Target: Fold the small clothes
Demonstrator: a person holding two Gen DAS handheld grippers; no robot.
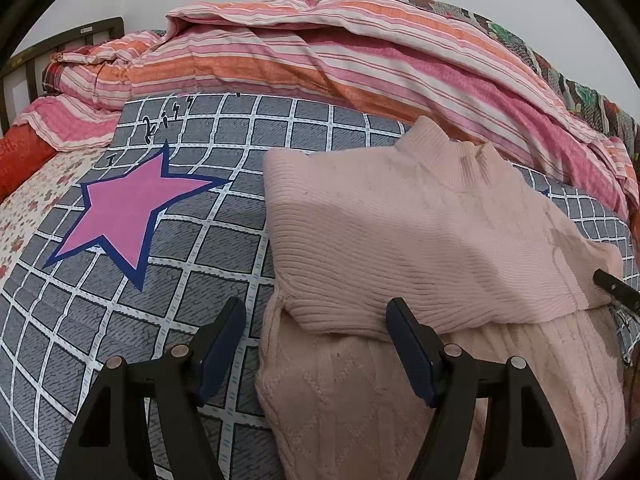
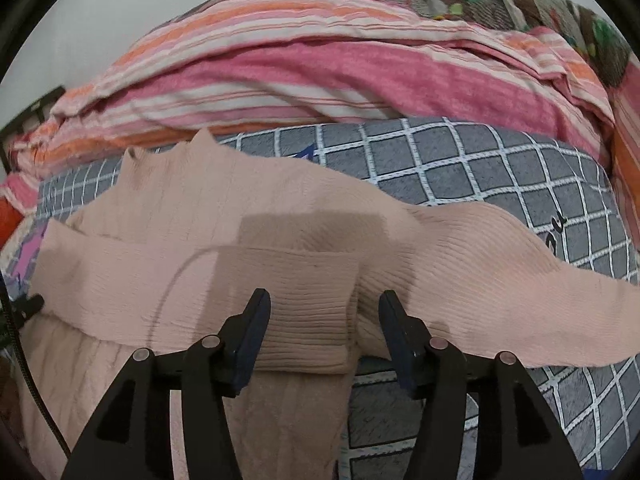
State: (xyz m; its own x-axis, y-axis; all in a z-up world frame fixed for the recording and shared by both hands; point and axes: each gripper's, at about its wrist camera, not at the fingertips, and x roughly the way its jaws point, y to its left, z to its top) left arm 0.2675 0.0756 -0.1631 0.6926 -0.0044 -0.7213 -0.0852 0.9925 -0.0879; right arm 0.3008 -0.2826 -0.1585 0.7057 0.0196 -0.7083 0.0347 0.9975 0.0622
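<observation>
A pale pink knit sweater (image 1: 420, 232) lies on the grey checked bed sheet (image 1: 200, 240), collar away from me, with its left sleeve folded across the body. My left gripper (image 1: 316, 320) is open and empty, just above the sweater's left edge. In the right wrist view the sweater (image 2: 200, 220) has the folded sleeve's cuff (image 2: 312, 320) lying between the open jaws of my right gripper (image 2: 324, 312). The other sleeve (image 2: 500, 280) stretches out to the right on the sheet (image 2: 480, 168). The right gripper's tip shows in the left wrist view (image 1: 612, 286).
A pink star print (image 1: 128, 208) is on the sheet left of the sweater. A heap of striped pink and orange quilts (image 1: 320, 48) lies behind it, also in the right wrist view (image 2: 320, 68). A dark headboard (image 1: 24, 68) stands far left.
</observation>
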